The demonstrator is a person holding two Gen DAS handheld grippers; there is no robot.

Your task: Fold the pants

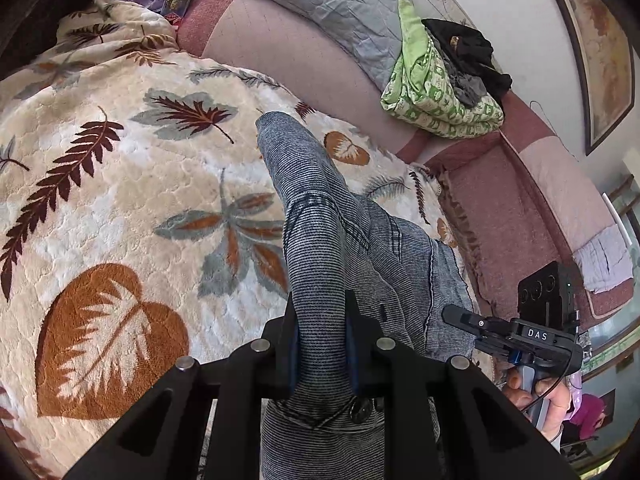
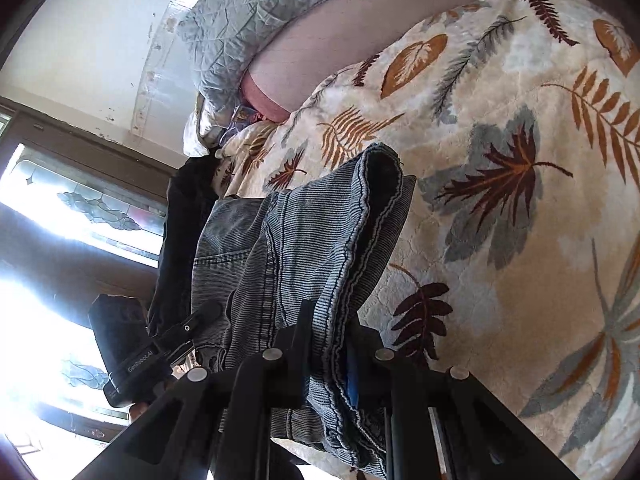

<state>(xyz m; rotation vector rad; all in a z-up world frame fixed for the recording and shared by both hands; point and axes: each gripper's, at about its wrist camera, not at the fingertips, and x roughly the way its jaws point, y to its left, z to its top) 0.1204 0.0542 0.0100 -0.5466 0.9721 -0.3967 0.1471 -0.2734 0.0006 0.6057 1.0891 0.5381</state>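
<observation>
**Pants held up at two points over the bed**

Pants [image 1: 320, 216] hang between both tools, lifted off the leaf-print blanket [image 1: 120, 184]. In the left wrist view the striped grey-blue cloth fills the centre of the frame, running from the bottom edge up toward mid-frame, where one end lies tapering on the blanket.

Left gripper [image 1: 322, 344]: jaws closed down onto a thick band of the fabric at lower centre, blue pads pressed against both sides. A button shows just below the grip, so this is probably the waist end.

Right gripper [image 2: 330, 354]: jaws likewise clamped on bunched cloth at lower centre of the right wrist view; a hemmed edge and a seamed pocket panel drape above and to the left of it. In the left wrist view the same tool appears at lower right, just beside the fabric's edge.

Judgement: gripping at two spots apart lets the cloth hang taut between them, so the layers can be lined up before laying down. Cloth is limp and several layers thick at both grips; slipping looks unlikely, but layers may shift.

Surroundings: green patterned bundle [image 1: 440, 96] with dark clothes at upper right, well apart; grey quilt [image 1: 304, 4] along the top. Bright window [image 2: 60, 240] at left in the right wrist view.
</observation>
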